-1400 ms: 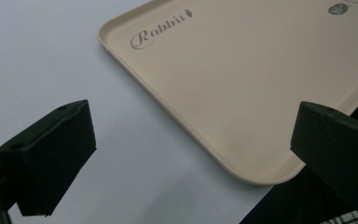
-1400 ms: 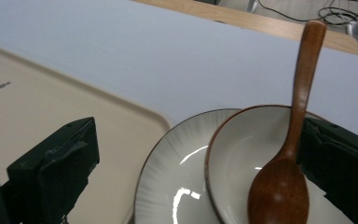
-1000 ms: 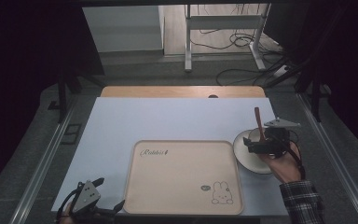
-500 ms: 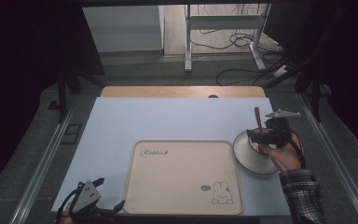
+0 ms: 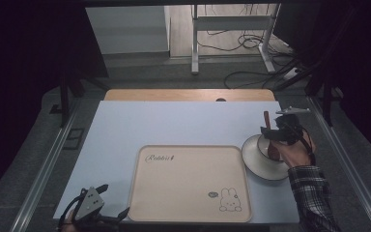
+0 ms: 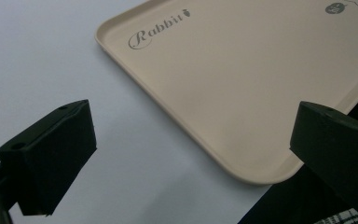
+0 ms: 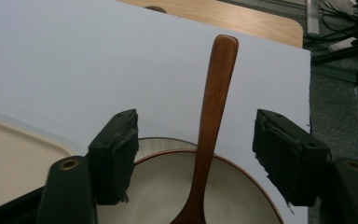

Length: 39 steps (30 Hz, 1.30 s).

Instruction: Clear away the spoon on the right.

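Two grippers are mine, one in each hand. My right gripper (image 5: 270, 133) hangs over the bowl (image 5: 260, 155) at about 3 o'clock on the worktop (image 5: 174, 123), just right of the beige tray (image 5: 188, 183). Its jaws stand wide apart and have hold of nothing. In the right gripper view the wooden spoon (image 7: 212, 126) rises between my jaws, nearer neither one, with clear space on both sides; its scoop end lies down in the bowl (image 7: 223, 196) and its handle leans over the rim toward 12 o'clock, out above the pale worktop (image 7: 74, 60). The bowl is cream inside with a dark reddish rim, and it seems to sit on a lighter saucer whose edge shows at 11 o'clock of it. A corner of the tray (image 7: 14, 154) shows at 9 o'clock of that view.

My left gripper (image 5: 94, 212) rests low at about 7 o'clock on the worktop, just beside the near left corner of the tray. Its jaws are also spread wide and empty. In the left gripper view the tray (image 6: 242, 79) lies ahead between them, its rounded corner closer to my right-hand jaw, the word "Rabbit" (image 6: 156, 29) printed toward 12 o'clock. The tray carries nothing, only a small rabbit drawing (image 5: 229, 199) at its near right corner in the high view
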Available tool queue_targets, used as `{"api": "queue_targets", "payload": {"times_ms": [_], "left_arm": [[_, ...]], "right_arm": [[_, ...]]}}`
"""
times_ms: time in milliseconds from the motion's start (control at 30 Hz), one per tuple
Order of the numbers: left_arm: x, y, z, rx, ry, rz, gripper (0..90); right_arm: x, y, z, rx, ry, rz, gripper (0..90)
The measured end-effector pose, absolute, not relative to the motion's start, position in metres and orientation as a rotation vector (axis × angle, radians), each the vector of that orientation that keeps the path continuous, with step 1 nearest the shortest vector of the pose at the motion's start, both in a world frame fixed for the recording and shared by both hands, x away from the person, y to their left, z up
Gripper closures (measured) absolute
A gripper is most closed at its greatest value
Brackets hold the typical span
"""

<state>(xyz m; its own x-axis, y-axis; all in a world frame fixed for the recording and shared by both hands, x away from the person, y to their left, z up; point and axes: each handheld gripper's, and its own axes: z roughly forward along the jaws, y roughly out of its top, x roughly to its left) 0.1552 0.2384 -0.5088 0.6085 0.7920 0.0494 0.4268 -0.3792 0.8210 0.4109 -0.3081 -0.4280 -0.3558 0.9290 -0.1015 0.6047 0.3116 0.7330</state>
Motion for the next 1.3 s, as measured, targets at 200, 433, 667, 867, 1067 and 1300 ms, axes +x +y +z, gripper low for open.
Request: {"api": "queue_targets", "payload": {"times_ms": [200, 433, 667, 867, 1067, 1300], "left_arm": [[0.155, 0.238, -0.509, 2.014, 0.963, 0.564, 0.1], [0.155, 0.238, -0.509, 2.018, 0.961, 0.564, 0.1], [0.155, 0.238, -0.509, 2.019, 0.961, 0.562, 0.1], [0.155, 0.238, -0.509, 2.018, 0.96, 0.561, 0.1], [0.155, 0.238, -0.509, 2.019, 0.958, 0.56, 0.1], [0.155, 0.238, -0.509, 2.025, 0.958, 0.561, 0.2]], "right_arm": [[0.42, -0.307, -0.428, 1.354, 2.061, 0.794, 42.5], [0.431, -0.306, -0.43, 1.359, 2.057, 0.763, 50.4], [0.445, -0.304, -0.435, 1.374, 2.068, 0.732, 59.3], [0.456, -0.3, -0.439, 1.406, 2.085, 0.707, 74.3], [0.455, -0.294, -0.434, 1.368, 2.121, 0.702, 76.5], [0.451, -0.296, -0.42, 1.358, 2.133, 0.748, 76.6]]}}
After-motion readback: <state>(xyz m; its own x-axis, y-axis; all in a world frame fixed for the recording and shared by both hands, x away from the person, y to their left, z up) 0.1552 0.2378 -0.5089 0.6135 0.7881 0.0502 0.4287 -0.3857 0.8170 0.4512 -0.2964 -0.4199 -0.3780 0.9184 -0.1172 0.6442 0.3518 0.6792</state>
